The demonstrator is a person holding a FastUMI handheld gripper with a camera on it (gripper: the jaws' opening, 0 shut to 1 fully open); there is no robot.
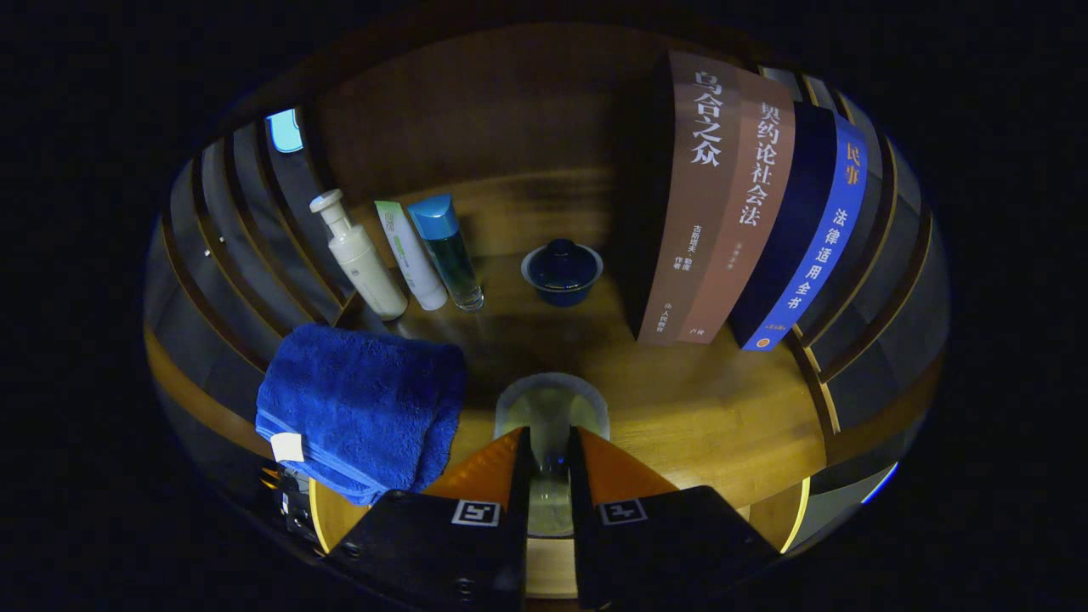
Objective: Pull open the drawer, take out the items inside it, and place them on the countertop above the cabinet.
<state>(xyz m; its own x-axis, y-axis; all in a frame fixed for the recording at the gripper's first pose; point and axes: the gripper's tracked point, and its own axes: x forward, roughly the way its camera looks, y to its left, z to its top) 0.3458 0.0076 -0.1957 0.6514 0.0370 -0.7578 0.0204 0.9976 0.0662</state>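
A clear glass cup [551,408] sits between my fingers, its round rim showing just past the fingertips. My gripper [551,450] is shut on the glass cup, one finger pressing each side. The cup is low over the wooden countertop [705,408], near its front edge; I cannot tell whether its base touches the wood. A folded blue towel [361,408] lies on the countertop just left of the fingers. Beyond the cup stands a small dark blue lidded bowl [562,270]. The drawer is hidden below the fingers.
Three bottles stand at the back left: a white pump bottle [361,259], a white tube [412,255] and a blue-capped clear bottle [450,255]. Upright books [739,204] fill the right back. Slatted walls [238,238] close both sides. Bare wood lies right of the cup.
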